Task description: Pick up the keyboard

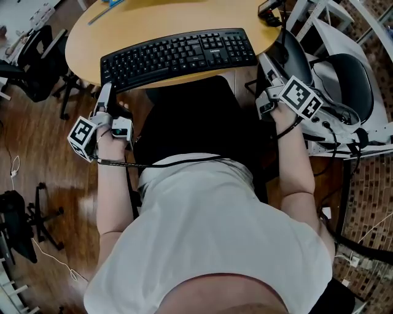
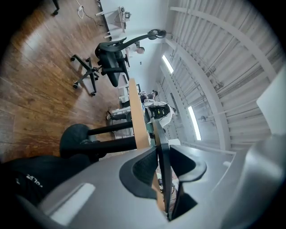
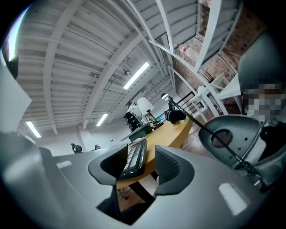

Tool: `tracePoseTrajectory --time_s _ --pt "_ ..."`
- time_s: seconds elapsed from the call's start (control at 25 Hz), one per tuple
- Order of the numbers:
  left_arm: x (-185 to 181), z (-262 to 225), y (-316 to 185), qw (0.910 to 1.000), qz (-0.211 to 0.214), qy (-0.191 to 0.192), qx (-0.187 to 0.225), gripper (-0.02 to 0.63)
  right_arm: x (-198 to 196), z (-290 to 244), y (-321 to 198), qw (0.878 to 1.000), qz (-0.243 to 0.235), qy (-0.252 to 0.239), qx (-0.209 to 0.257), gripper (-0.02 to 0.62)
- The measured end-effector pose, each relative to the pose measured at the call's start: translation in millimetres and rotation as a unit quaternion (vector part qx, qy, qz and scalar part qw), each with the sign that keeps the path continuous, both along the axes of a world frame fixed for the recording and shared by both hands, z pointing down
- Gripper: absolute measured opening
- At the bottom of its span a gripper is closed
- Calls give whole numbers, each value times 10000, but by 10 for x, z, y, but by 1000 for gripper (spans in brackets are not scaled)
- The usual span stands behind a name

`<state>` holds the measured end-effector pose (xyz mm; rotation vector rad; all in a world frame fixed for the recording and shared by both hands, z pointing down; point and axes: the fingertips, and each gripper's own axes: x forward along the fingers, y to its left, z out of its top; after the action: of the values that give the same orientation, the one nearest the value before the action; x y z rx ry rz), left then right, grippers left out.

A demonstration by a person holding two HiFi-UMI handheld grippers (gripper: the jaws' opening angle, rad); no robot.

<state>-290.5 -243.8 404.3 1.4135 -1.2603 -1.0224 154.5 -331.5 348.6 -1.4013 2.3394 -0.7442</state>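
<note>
A black keyboard (image 1: 178, 55) lies near the front edge of a round wooden table (image 1: 153, 18). My left gripper (image 1: 105, 93) is at its near left corner. In the left gripper view the keyboard (image 2: 163, 179) shows edge-on as a thin dark slab, and the left gripper (image 2: 163, 154) is shut on it, a pad against each face. My right gripper (image 1: 265, 61) is at the keyboard's right end. In the right gripper view that end of the keyboard (image 3: 134, 160) sits between the jaws of the right gripper (image 3: 147, 162), which stand open with a gap to one pad.
A black chair seat (image 1: 190, 116) sits under the table's front edge, in front of the person. Black office chairs (image 1: 31, 55) stand at the left on the wood floor. A white and black chair (image 1: 344, 80) stands close at the right. Small items (image 1: 273, 9) lie at the table's far edge.
</note>
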Motion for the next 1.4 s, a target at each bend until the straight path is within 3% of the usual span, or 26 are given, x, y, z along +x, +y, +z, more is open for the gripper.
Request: tracePoseTrajectory --time_s 0.36,0.56,0.88,1.04,1.4 --pt "63 102 4 9999 49 49 -73 345 -166 323 -16 9948 -455 -698 -582 227" --pt "23 67 13 10000 82 30 -18 345 -299 336 9 9902 -669 -1039 -658 164" --pt "-3 65 5 10000 54 6 -53 345 -329 338 -54 9912 -574 -980 -677 187" --pt "-8 53 24 10000 10 -19 -87 345 -362 327 -52 9858 -651 -1370 -723 158" --pt "-20 4 30 9999 29 -147 13 347 -338 296 20 9857 -563 -1417 -716 144"
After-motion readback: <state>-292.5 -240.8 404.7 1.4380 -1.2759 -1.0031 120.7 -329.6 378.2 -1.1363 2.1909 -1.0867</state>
